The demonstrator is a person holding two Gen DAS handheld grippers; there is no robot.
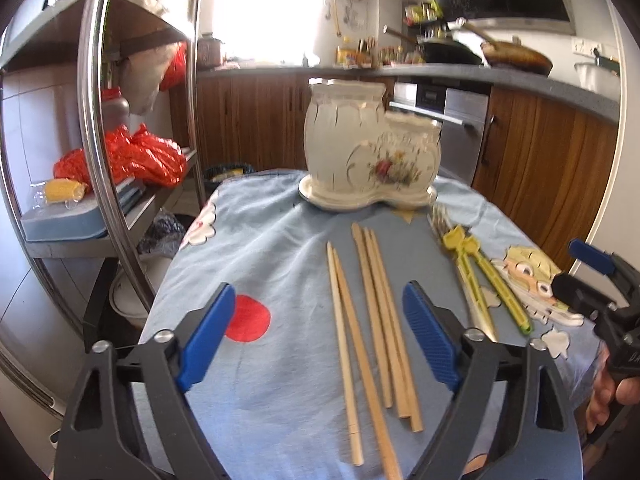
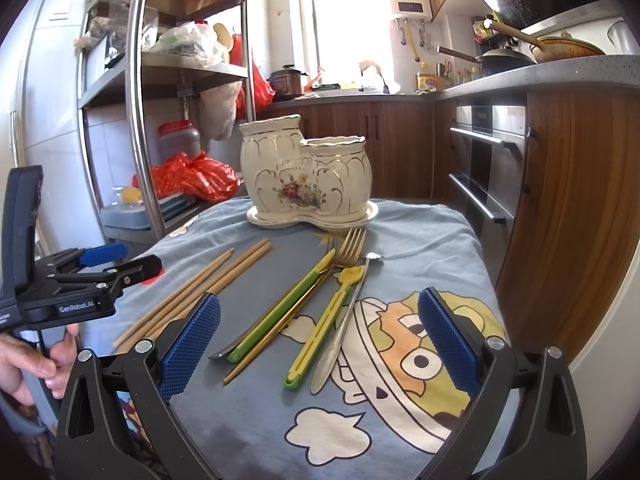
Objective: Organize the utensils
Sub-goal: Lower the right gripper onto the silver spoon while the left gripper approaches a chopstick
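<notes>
Evidently nothing is picked up yet: both grippers hover over the near edge of the cloth-covered table (image 2: 440,240), each with fingers spread wide and empty. The left gripper (image 1: 320,336) straddles the chopsticks (image 1: 372,320), which lie loose on the left half of the cloth, pointing toward the holder (image 2: 308,172). The right gripper (image 2: 320,344) faces the cutlery on the right half: a gold fork (image 2: 352,244), a steel spoon (image 2: 340,328), a yellow-green spoon (image 2: 320,332) and a green-handled piece (image 2: 280,312) lying side by side. The holder stands upright on its saucer at the far edge, both cups apparently empty. Next, I judge, one gripper must drop low, close on a single thin piece flat on soft cloth, then tip it upright into a cup.
</notes>
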